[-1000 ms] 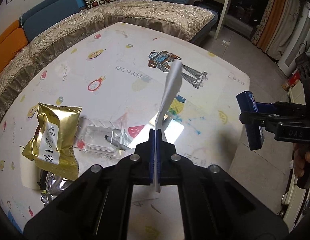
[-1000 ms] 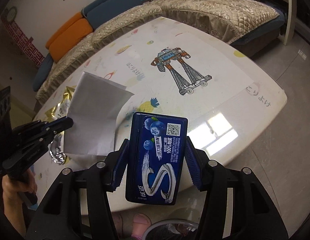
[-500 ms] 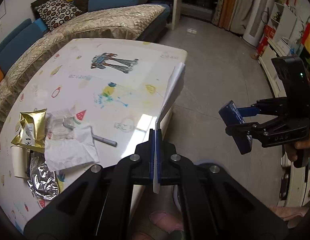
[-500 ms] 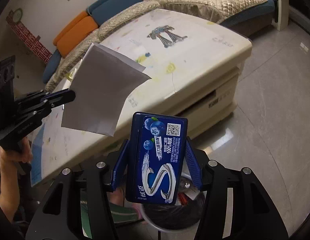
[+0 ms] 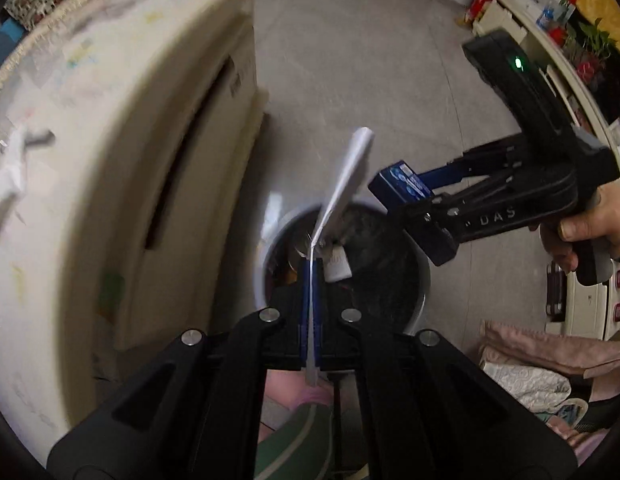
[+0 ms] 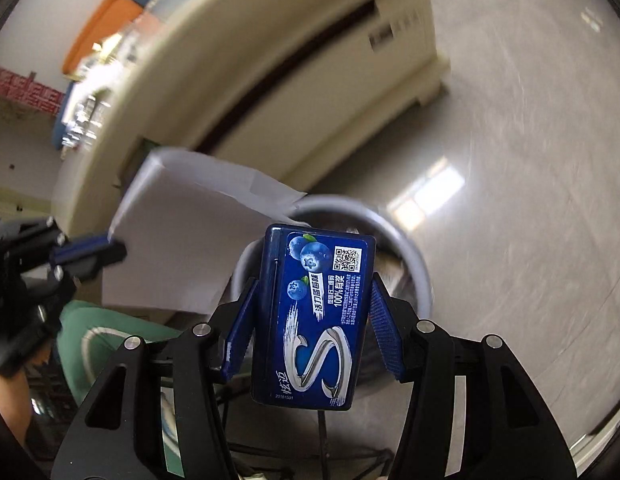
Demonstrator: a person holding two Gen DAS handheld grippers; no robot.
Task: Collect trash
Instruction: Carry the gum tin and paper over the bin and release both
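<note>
The left gripper was clamped on one edge of a limp, feather-light paper sheet that rose ahead of its tips. The right gripper pinched a stiff, slick gum box by its long sides. Beyond and below both sat the trash bin; the paper would likely flutter, the box drop cleanly.

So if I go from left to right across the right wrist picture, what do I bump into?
left gripper pinching the white paper → blue gum box in the right gripper, with the gray bin rim behind it → bare shiny floor.
</note>
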